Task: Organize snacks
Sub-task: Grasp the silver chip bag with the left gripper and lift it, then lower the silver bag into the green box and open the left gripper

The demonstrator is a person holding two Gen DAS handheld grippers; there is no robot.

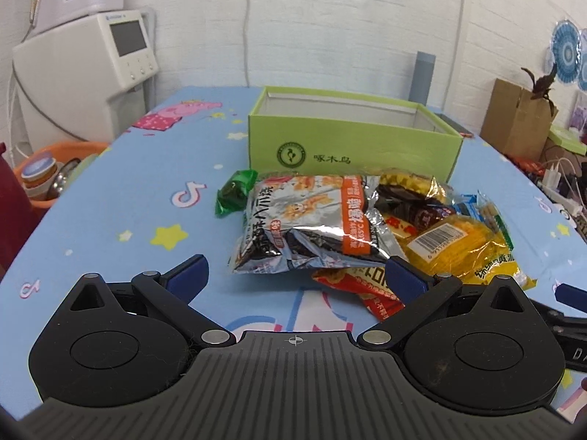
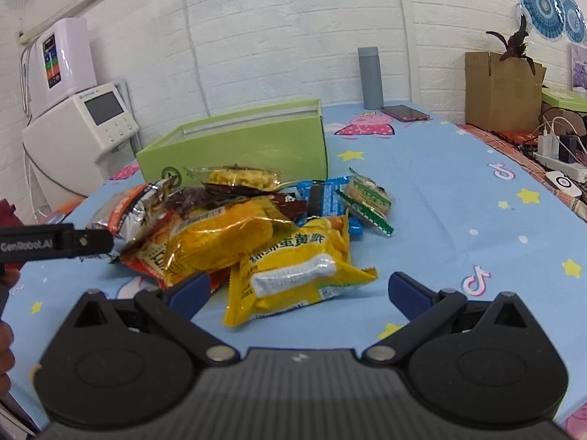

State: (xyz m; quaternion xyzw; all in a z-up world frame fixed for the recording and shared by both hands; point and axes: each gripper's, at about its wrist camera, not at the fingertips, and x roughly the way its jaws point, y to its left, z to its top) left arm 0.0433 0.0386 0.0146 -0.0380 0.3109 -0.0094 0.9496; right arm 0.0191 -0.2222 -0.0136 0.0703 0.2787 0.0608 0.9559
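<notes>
- Nearest the right wrist camera, the right gripper (image 2: pixel 297 286) stood wide open and empty, its blue fingertips either side of a yellow pack (image 2: pixel 293 275) at the near edge of the pile.
- Likewise the left gripper (image 1: pixel 297 275) was spread open, holding nothing, low over the blue cloth (image 1: pixel 110 220), with its right fingertip just over a red pack (image 1: pixel 367 289).
- Snacks lay heaped together on the cloth, just in front of the green box (image 1: pixel 348 143): a silver bag (image 1: pixel 304 220) on top at the left, an orange-yellow pack (image 2: pixel 220 238), a blue pack (image 2: pixel 326 198) and a green-edged wafer (image 2: pixel 367 198) towards the right.
- One small green sweet (image 1: pixel 234 192) sat just beside the silver bag, apart from the rest.
- From the left wrist view, the visible part of the box showed only bare white walls; its floor was hidden, so whether anything lay inside could not be told.
- By the look of it, the sorting had barely started: every visible snack was outside the box, and all of them seemingly remained to be picked up and placed.
- Judging by position, the yellow pack seemed the likeliest first pick for the right gripper.
</notes>
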